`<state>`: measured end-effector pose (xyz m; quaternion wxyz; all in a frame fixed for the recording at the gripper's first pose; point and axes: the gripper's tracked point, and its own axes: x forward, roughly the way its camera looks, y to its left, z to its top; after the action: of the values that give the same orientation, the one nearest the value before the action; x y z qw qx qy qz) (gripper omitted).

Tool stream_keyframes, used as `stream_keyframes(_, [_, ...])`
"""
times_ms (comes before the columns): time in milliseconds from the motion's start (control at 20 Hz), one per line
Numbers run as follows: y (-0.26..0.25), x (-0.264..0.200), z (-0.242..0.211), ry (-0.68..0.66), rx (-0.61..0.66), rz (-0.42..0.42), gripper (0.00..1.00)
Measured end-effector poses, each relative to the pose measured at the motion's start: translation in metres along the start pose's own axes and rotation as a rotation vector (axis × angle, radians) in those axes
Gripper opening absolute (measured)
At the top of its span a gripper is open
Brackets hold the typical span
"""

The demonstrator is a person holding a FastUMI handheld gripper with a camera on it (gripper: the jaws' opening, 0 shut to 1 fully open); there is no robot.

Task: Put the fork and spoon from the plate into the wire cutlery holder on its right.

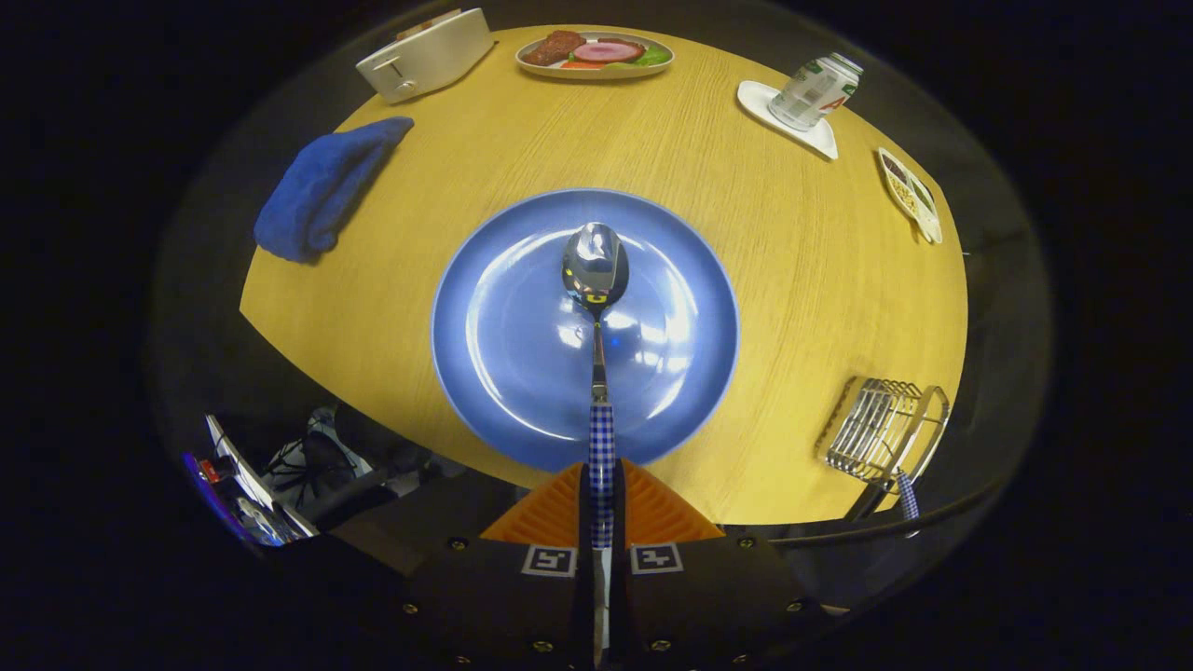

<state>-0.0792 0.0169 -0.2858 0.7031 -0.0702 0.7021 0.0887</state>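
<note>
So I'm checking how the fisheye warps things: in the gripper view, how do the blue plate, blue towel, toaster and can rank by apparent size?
1. Blue plate, largest by far, just ahead of the tongs, which are shut on the spoon.
2. Blue towel.
3. Toaster.
4. Can, smallest.
Towel and toaster look close; the toaster sits farther off, so their order is unsure.

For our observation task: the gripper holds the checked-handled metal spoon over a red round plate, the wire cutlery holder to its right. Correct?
Not quite: the gripper view shows the round plate is blue, not red. The gripper does hold the checked-handled metal spoon over it, the wire cutlery holder to its right.
</note>
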Motion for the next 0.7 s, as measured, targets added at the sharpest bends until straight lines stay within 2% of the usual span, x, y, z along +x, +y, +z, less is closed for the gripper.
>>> stream_keyframes(500, [-0.113,-0.084,-0.063,0.126,-0.047,-0.087,0.07])
stream_keyframes(700, [-0.143,-0.104,-0.082,0.163,-0.051,-0.111,0.07])
